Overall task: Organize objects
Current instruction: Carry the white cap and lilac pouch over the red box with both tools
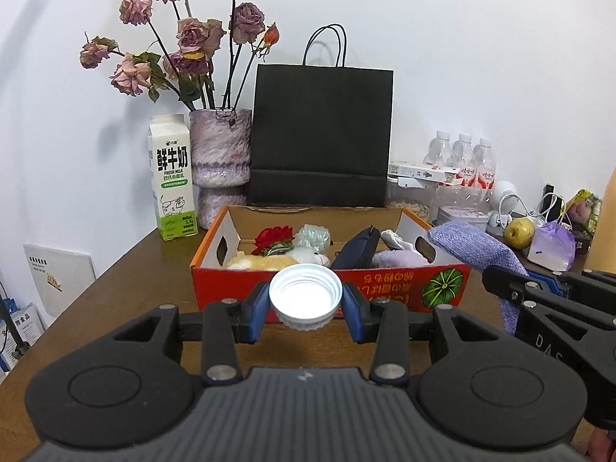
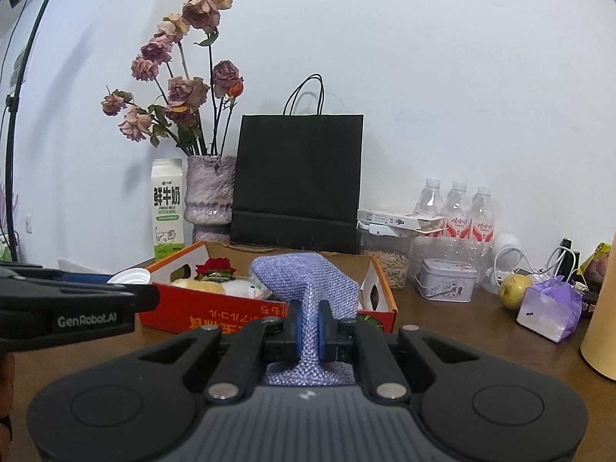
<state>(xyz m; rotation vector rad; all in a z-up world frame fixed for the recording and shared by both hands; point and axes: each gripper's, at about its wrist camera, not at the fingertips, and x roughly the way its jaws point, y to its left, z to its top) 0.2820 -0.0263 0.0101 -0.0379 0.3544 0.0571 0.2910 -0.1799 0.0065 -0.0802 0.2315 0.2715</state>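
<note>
While the left gripper clamps a white ribbed plastic cap, the right gripper is closed tight on a lilac knitted cloth. Both hover before the orange cardboard box.

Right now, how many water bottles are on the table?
3: left bottle, middle bottle and right bottle stand in a row by the wall, right of the black bag. More may be hidden.

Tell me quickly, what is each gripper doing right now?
Left gripper: closed on a white cap.
Right gripper: closed on a purple cloth.
</note>
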